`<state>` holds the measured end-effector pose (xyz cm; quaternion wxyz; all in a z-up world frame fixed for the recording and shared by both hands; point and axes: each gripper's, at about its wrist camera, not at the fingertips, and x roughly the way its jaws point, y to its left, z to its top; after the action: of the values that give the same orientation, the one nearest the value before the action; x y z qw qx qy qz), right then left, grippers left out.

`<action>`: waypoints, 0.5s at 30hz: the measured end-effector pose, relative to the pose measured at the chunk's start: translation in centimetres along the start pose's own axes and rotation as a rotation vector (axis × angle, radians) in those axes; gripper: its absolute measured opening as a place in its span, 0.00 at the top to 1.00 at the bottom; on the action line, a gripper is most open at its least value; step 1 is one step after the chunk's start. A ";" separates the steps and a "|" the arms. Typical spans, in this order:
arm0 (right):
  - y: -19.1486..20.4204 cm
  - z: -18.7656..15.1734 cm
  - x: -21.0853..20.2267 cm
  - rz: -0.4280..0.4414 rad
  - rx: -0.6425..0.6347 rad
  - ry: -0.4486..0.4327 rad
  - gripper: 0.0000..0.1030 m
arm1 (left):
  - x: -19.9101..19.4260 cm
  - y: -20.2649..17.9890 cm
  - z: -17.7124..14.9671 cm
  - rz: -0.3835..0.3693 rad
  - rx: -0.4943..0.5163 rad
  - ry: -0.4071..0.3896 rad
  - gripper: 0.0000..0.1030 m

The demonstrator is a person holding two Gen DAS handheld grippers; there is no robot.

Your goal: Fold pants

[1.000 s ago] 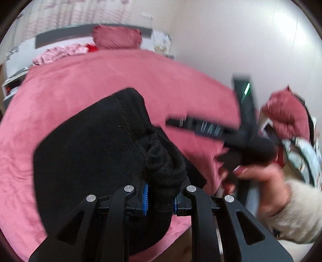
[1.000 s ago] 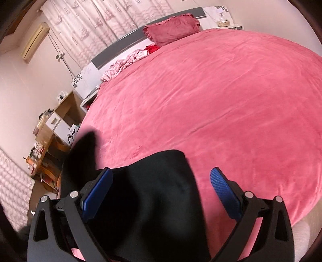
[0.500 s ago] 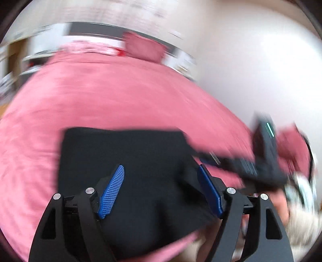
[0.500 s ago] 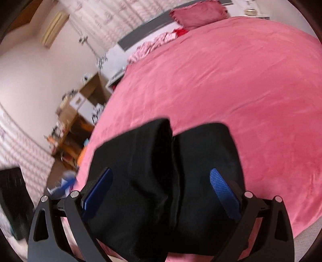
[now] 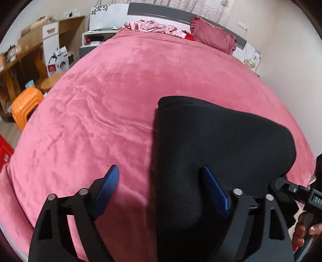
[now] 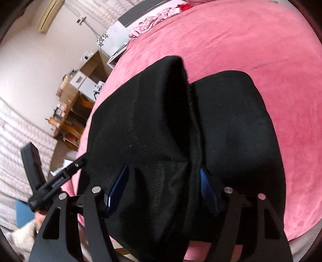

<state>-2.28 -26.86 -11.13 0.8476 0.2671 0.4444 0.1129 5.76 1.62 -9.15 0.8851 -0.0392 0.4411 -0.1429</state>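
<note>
pink plush covers the bed (image 5: 112, 96), the biggest thing in front of you, running back to a grey headboard (image 5: 161, 10) with a dark red pillow (image 5: 213, 38) and a crumpled pink floral garment (image 5: 153, 26) at its head. on the near part of that cover lie the black pants (image 6: 231, 129), already doubled into a thick bundle; from your right wrist view you see two lobes of it side by side with a dark seam or crease running between them, the left lobe standing a little higher than the right. to my eye you are at a late fold: the bundle is compact but not yet flat or squared. your left gripper (image 5: 159, 183) has just been opening and now stands wide apart, one blue pad over bare pink cover and the other over the black cloth, with only the cloth's left edge lying between them and nothing pinched. your right gripper (image 6: 163, 181) has just been closing, its pads straddling the raised ridge at the near end of the bundle; the cloth hides the inner faces of the pads, so i cannot tell whether they press on it yet. the next move probably calls for you to secure that near ridge with the right, bring the left down onto the bundle's left edge, and lift both together so the layers travel as one. thick knit like this tends to spring back, so take all layers deep between the pads.
</note>
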 end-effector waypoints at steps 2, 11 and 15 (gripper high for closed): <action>0.2 -0.1 0.1 -0.014 -0.016 0.000 0.33 | 0.2 0.5 0.1 -0.003 -0.004 0.003 0.18; -1.2 -0.6 -0.3 0.006 0.041 -0.019 0.55 | -0.4 0.7 -0.7 -0.015 -0.053 0.020 0.13; -1.4 -0.5 -0.1 0.020 0.054 -0.019 0.66 | -0.7 0.5 -0.9 -0.003 -0.048 0.016 0.11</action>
<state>-2.82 -27.91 -12.11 0.8431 0.2955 0.4364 0.1067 4.76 2.35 -9.22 0.8800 -0.0601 0.4517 -0.1340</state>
